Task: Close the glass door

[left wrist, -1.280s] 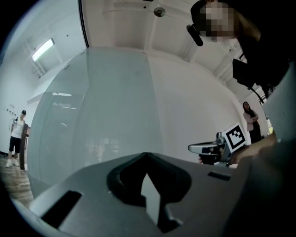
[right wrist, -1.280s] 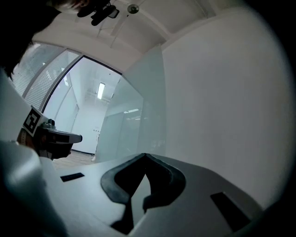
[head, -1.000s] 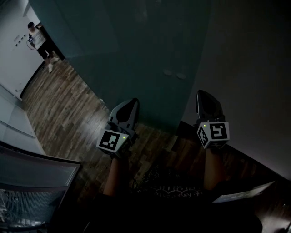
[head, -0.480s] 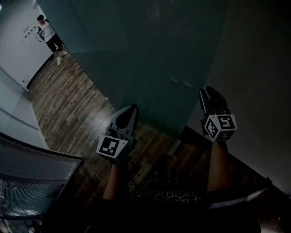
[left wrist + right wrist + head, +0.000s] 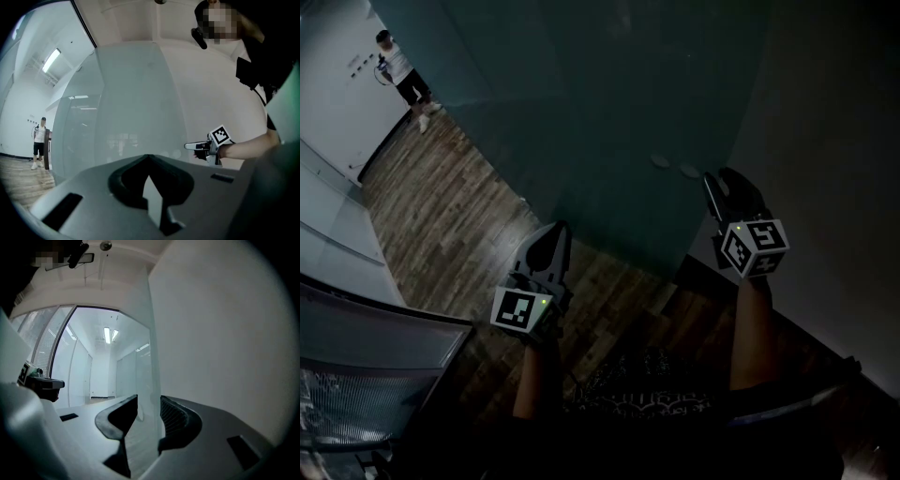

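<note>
Left hand-held gripper point(image 5: 551, 232) lower; door point(image 5: 609, 112) upright

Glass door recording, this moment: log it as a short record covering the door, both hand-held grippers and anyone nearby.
door: glass door, its free edge close to the white wall
right hand-held gripper: jaws opening, apart, door edge between them
left hand-held gripper: shut, empty, facing the glass
bystander: person standing far off on the wood floor

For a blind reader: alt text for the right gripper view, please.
The right claw is opening its jaws, with the upright edge of the glass door between them. A white wall fills the right; the left claw shows at far left.
</note>
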Demonstrator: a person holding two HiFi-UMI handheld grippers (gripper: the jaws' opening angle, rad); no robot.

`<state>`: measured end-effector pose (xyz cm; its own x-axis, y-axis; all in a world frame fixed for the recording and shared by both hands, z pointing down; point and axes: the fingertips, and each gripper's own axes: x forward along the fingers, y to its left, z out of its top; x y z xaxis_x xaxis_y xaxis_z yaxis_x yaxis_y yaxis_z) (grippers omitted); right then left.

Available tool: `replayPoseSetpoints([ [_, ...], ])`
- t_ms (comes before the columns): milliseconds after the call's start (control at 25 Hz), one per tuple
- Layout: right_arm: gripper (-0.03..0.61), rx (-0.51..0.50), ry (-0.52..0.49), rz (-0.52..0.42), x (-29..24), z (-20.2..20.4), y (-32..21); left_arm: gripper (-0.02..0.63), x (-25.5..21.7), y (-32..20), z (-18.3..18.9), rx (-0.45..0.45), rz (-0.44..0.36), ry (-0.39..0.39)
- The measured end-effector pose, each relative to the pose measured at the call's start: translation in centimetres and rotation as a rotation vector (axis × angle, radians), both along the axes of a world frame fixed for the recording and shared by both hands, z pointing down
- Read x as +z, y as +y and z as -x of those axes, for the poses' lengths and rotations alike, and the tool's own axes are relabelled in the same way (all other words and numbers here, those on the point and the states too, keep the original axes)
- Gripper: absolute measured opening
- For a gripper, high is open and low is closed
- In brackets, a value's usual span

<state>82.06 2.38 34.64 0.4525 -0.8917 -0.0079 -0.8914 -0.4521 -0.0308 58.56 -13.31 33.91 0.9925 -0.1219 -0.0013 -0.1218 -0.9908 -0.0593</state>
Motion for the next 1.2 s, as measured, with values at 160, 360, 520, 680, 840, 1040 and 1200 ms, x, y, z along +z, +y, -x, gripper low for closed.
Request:
replayPoseSetpoints([
  [160, 0.137, 0.004, -0.006, -0.003, -0.2, 0.8, 0.1, 0.002, -0.2, -0.1, 1.0, 0.001, -0.001, -0.002],
  [360, 0.137, -0.002, 0.0, 0.015, -0.2, 1.7, 0.0, 0.003, -0.7, -0.1, 1.9, -0.004, -0.011, 0.019],
  [520, 0.137, 0.012, 0.006, 0.023, -0.9, 3.1, 0.5, 0.002, -1.8, -0.8, 3.7, -0.026, -0.004, 0.029],
  [680, 0.135, 0.016, 0.013, 0.026, -1.0, 4.7, 0.4, 0.003, -1.8, -2.1, 5.8, -0.059, 0.003, 0.041],
  [840, 0.135, 0.023, 0.015, 0.038, -0.4, 6.5, 0.5, 0.003, -1.6, -2.4, 7.4, -0.066, 0.0, 0.048],
  [1040, 0.137, 0.029, 0.018, 0.045, -0.4, 8.7, 0.6, 0.002, -2.2, -2.5, 9.2, -0.073, -0.008, 0.056],
  [1200, 0.135, 0.035, 0.016, 0.038, 0.0, 10.6, 0.6, 0.002, -1.7, -2.3, 10.6, -0.073, -0.002, 0.06],
])
